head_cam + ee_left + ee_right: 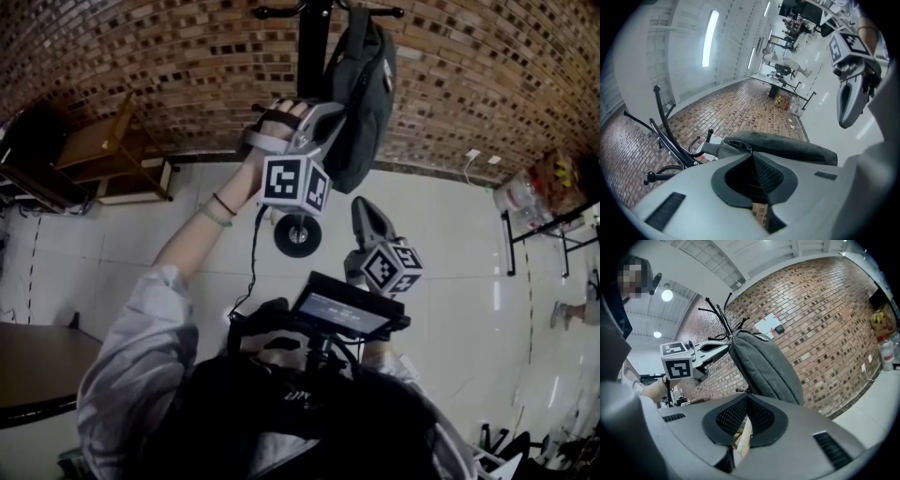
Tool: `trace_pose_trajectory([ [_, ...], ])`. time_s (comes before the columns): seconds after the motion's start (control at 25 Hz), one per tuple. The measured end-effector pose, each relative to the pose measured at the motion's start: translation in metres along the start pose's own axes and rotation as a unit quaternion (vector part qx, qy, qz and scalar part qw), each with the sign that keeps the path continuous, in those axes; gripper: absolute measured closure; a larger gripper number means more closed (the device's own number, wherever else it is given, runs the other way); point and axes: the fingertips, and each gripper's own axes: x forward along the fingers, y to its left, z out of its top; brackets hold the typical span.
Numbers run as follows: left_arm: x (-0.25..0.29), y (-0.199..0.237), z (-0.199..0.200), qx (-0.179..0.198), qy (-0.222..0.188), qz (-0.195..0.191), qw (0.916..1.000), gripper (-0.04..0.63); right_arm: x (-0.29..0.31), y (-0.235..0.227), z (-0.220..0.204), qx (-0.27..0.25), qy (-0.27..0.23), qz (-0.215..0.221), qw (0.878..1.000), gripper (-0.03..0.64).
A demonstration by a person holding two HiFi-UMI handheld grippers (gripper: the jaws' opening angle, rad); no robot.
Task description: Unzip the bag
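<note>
The bag is hanging upright at twelve o'clock. The left gripper, jaws together, is hovering at its zipped top. The right gripper, closed and empty, is idling farther off at six.

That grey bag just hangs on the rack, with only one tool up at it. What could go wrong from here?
1. The bag hangs free from the rack, and the right gripper is off it, fingers closed, steadying nothing: a pull on the zip may swing the bag instead of opening it.
2. The left gripper has its fingers closed right at the small zip pull; such a slight hold, if they have it, could slip off.
</note>
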Motion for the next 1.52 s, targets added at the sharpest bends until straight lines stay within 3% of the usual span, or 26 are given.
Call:
trace_pose_trajectory([
  [1.24, -0.012, -0.058, -0.013, 0.012, 0.005, -0.053, 0.9985, 0.58, -0.002, 0.0, -0.015, 0.01, 0.008, -0.011, 1.0, 0.617],
  [1.52, -0.015, -0.072, -0.015, 0.0, 0.001, -0.064, 0.9979, 0.58, -0.001, 0.0, -0.019, 0.01, 0.011, -0.012, 1.0, 0.617],
])
